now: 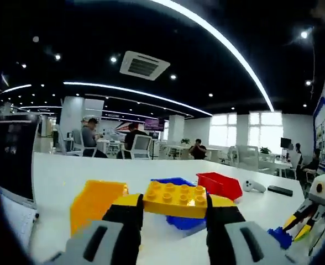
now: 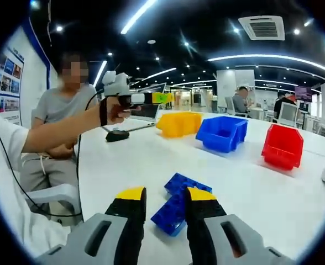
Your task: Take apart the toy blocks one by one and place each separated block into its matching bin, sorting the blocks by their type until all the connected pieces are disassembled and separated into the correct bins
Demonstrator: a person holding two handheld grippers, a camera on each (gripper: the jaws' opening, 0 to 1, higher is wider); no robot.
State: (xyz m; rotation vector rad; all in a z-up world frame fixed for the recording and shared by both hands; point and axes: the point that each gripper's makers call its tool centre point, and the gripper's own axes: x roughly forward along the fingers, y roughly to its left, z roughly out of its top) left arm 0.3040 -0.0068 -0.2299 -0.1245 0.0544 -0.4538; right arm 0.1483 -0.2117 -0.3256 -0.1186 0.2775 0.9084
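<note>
**Yellow block lifted, blue pair waiting**

Above the table (image 2: 262,182), the left gripper (image 1: 174,205) clenches a yellow block (image 1: 175,199), apparently separated and bound for the yellow bin (image 1: 93,203). The right gripper (image 2: 166,211) grasps the joined blue blocks (image 2: 179,204) resting on the table; these likely need splitting next.

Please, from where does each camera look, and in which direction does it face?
Left gripper view: rides on the left gripper, raised above the table; faces the three bins and the office behind; its jaws grip a yellow block.
Right gripper view: rides on the right gripper, low over the table; faces blue blocks between its jaws; the person's arm holds the left gripper up.
Both share: yellow bin, blue bin, red bin.
</note>
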